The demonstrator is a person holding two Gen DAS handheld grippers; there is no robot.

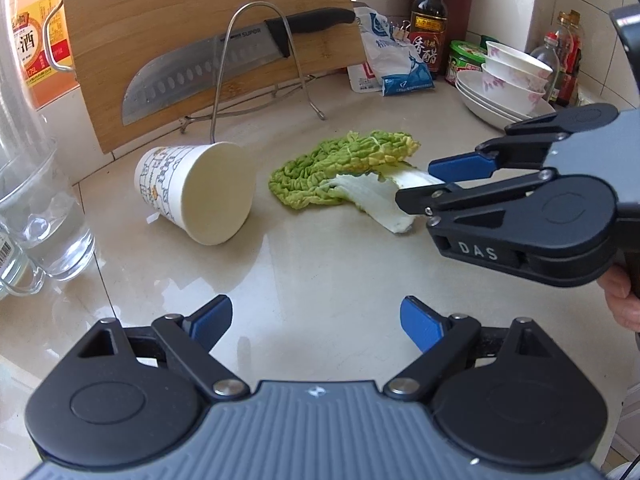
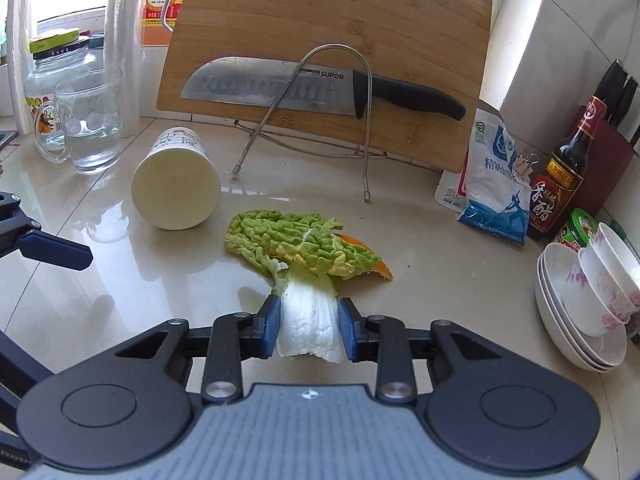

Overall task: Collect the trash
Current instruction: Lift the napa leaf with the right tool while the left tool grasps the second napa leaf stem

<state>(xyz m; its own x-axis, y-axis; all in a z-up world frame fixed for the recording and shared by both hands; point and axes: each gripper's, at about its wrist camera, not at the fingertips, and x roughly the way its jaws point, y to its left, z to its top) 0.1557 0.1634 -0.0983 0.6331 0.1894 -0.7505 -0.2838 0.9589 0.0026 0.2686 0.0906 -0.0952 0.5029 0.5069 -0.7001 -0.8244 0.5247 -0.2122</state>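
A cabbage leaf (image 2: 300,248) with a white stalk lies on the beige counter; it also shows in the left wrist view (image 1: 340,168). My right gripper (image 2: 309,326) is shut on the white stalk, pads against both its sides; in the left wrist view it (image 1: 424,184) reaches in from the right. An orange peel (image 2: 374,262) peeks out from under the leaf. A paper cup (image 1: 200,192) lies on its side left of the leaf, also in the right wrist view (image 2: 176,184). My left gripper (image 1: 316,326) is open and empty, hovering over the counter in front of the cup and leaf.
A bamboo cutting board (image 1: 160,20) with a knife (image 1: 208,68) leans in a wire rack at the back. Glass mugs of water (image 1: 40,200) stand left. A salt bag (image 2: 496,184), vinegar bottle (image 2: 560,176) and stacked bowls (image 2: 588,312) stand right.
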